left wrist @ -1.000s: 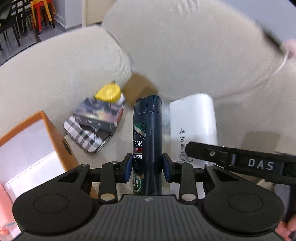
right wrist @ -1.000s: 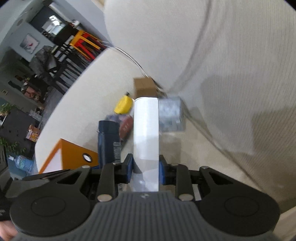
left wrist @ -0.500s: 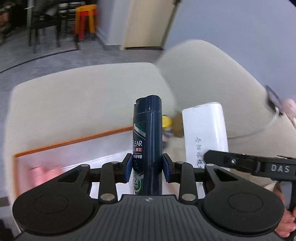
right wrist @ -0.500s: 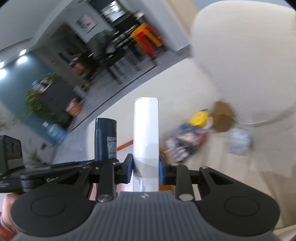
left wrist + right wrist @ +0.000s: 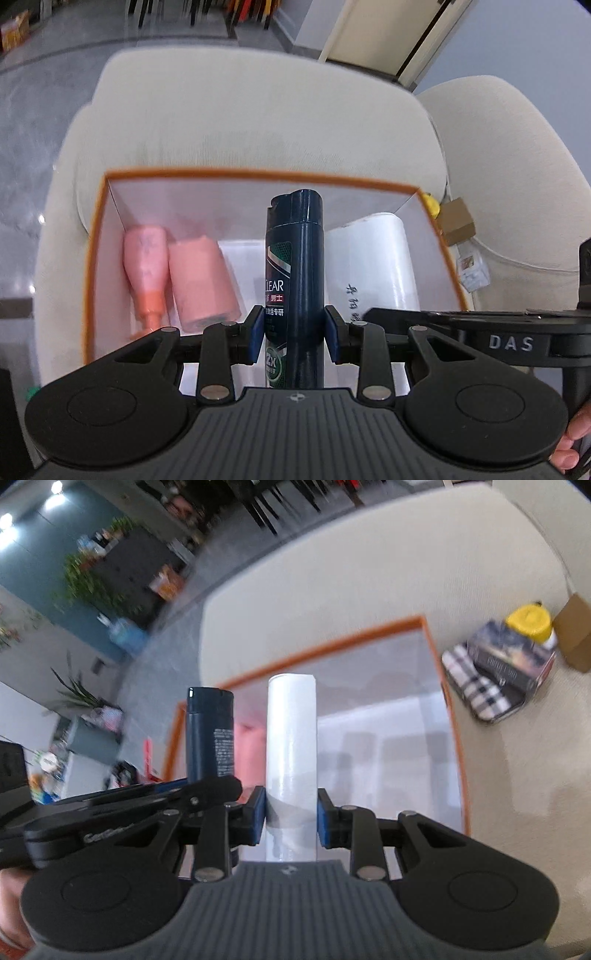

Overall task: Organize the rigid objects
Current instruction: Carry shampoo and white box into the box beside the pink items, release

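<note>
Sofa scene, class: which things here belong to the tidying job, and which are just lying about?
In the job:
- dark blue shampoo bottle, in the left gripper
- white bottle, in the right gripper
- orange-rimmed box
- two pink bottles inside the box

Lying about:
- potted plants
- door

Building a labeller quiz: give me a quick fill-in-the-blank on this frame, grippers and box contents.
1. The left gripper is shut on a dark ____ bottle.
2. The right gripper grips a ____ bottle.
3. The box has an ____ rim.
4. The two items already lying in the box are ____.

Missing words: blue; white; orange; pink
</note>
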A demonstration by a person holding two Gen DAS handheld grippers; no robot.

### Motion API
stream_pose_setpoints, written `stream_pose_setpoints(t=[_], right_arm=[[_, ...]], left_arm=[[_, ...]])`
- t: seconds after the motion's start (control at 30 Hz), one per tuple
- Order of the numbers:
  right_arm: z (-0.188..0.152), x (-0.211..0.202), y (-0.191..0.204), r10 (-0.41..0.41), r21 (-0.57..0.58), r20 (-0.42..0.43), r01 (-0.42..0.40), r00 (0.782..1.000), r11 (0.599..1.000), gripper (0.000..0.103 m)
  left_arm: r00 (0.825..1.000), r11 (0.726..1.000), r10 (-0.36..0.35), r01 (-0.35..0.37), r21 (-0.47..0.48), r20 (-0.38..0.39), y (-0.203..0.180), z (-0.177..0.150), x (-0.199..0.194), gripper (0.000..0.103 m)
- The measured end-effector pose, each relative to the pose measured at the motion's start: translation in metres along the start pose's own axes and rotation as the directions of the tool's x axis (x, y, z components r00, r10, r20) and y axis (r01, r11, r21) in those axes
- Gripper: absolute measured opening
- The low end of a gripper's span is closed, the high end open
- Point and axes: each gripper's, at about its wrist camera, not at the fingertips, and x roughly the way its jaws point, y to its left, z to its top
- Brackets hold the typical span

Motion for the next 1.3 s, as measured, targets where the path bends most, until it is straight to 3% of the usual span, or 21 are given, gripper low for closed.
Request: stream_pose_setpoints(t=[0.33,0.67,0.8,1.17,1.3], right_arm=[[0.023,0.052,-0.01,-0.077,-0.011,-0.101,0.076,0.992,0.997,0.027],[0.033,0.078,-0.014,-0.097,-0.008,-0.139,0.097,0.985,0.995,0.027],[0.036,0.081,-0.011,-0.108,-0.029,-0.132,0.105,0.985,0.994,0.027],[0.032,0.083,-0.003,-0.152,-0.077,-0.147,0.142,0.977,0.987,0.03],[0.03,0.08,0.004,-0.2,-0.124,-0.144,0.183,0.969,0.975,0.03]], left_arm=[[0.996,0.996,-0.01,0.002,-0.093,-0.089,0.023,0.01,0.058,0.038],[0.993,0.993,0.058,-0.068,-0.096,-0.106,0.025,0.017,0.076,0.038],[0.991,0.993,0.055,-0.066,-0.094,-0.119,0.024,0.021,0.078,0.038],[0.996,0.995,0.03,-0.038,-0.095,-0.081,0.027,0.018,0.069,0.052],[1.0,0.996,0.015,-0.017,-0.088,-0.016,0.027,0.015,0.051,0.052]])
